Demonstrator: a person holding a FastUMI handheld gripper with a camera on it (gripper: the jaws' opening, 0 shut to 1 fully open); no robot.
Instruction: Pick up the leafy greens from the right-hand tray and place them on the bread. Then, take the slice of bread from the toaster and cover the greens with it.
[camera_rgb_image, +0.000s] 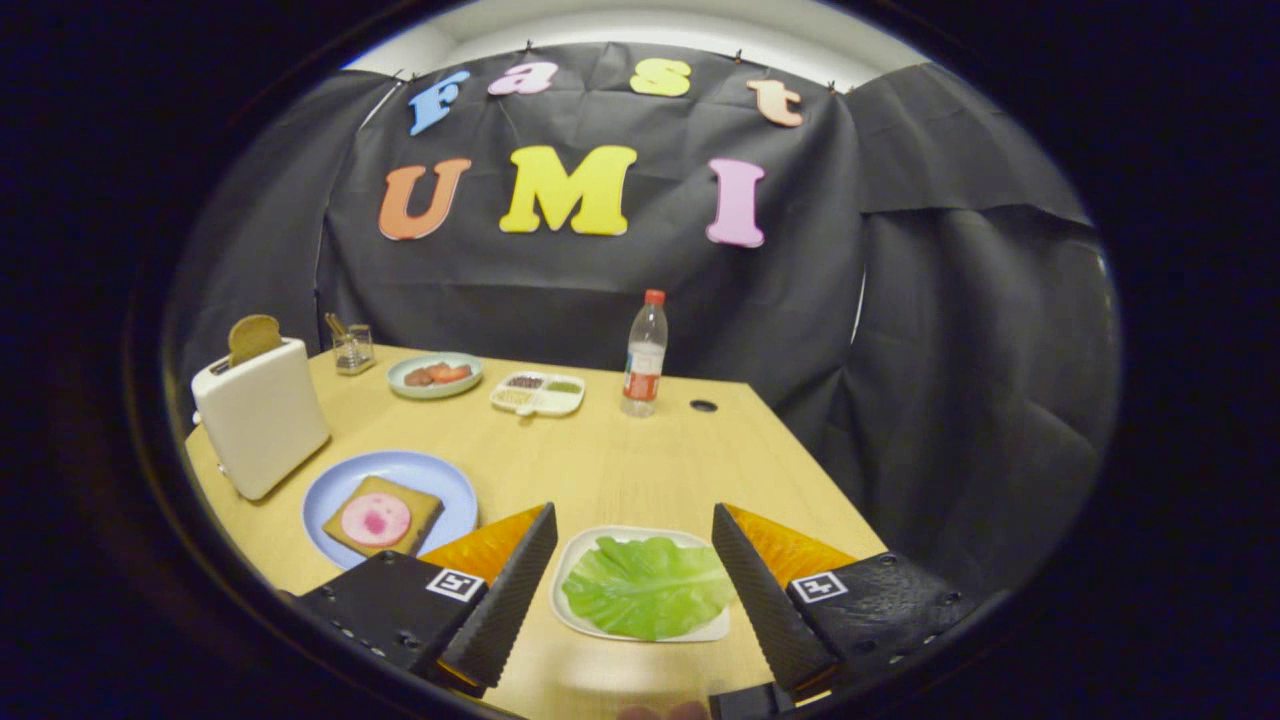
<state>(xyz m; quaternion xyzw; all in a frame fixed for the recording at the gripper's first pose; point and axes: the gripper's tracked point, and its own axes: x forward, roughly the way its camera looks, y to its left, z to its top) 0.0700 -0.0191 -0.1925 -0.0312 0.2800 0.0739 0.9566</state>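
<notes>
A green lettuce leaf (648, 585) lies flat in a white tray (590, 545) on the wooden table. My gripper (634, 525) hangs above it, open, one finger on each side of the tray and nothing held. To the left, a blue plate (420, 475) carries a slice of bread (415, 510) topped with a pink round of meat (376, 519). Beyond that plate stands a white toaster (262, 415) with a brown bread slice (253, 338) sticking up out of its slot.
Farther back sit a green plate of food (435, 375), a white divided dish (538, 393), a small glass jar (353, 349) and a plastic bottle with a red cap (645, 355). A round hole (703, 406) is in the table near the bottle. The table's right edge drops off close to the tray.
</notes>
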